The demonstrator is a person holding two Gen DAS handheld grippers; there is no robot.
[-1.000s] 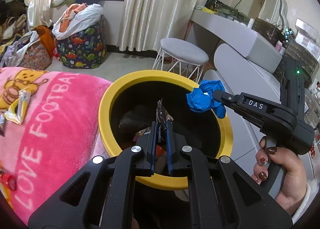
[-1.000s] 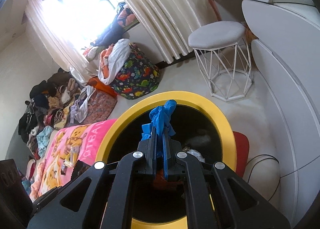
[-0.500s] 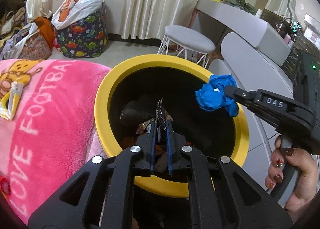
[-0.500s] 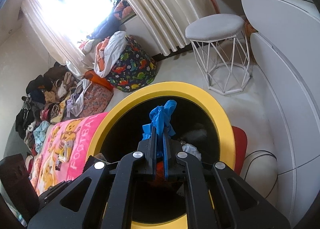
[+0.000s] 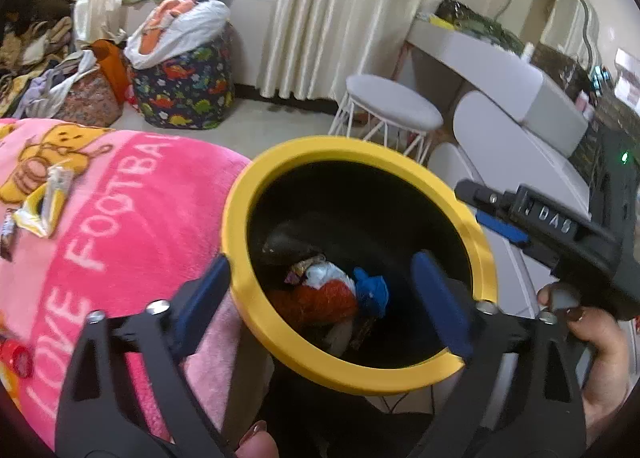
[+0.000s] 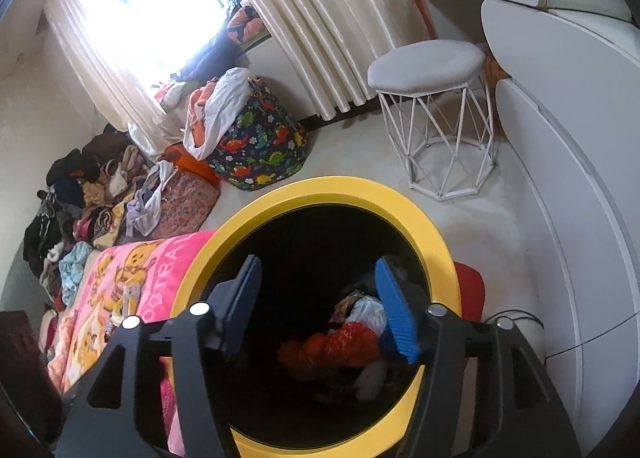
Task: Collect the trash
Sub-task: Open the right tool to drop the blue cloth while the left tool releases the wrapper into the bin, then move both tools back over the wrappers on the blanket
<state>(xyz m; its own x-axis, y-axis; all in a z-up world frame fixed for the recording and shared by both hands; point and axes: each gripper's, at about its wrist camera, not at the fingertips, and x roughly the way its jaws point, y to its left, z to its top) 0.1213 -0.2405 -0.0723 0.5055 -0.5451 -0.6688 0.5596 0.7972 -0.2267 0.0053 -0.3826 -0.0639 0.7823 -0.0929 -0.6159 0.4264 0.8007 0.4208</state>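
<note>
A black bin with a yellow rim [image 5: 344, 154] [image 6: 320, 188] stands beside the bed. My left gripper [image 5: 320, 290] is open and empty above the bin's mouth. My right gripper [image 6: 316, 302] is open and empty above the bin too; it shows at the right of the left wrist view [image 5: 492, 210]. In the bin lie a crumpled blue wad [image 5: 372, 290], a red bag [image 5: 316, 300] [image 6: 340, 344] and white scraps [image 6: 370, 312]. More wrappers [image 5: 44, 202] lie on the pink blanket [image 5: 120, 218].
A white stool [image 5: 392, 110] [image 6: 436, 66] stands behind the bin. A white desk [image 5: 500, 70] and rounded panels [image 6: 560, 118] are on the right. A dinosaur-print laundry bag [image 5: 180, 86] [image 6: 256, 142] and piles of clothes [image 6: 80, 194] lie by the window.
Both grippers have opened. The blue wad left the right gripper and the dark wrapper left the left gripper; the blue wad now lies inside the bin.
</note>
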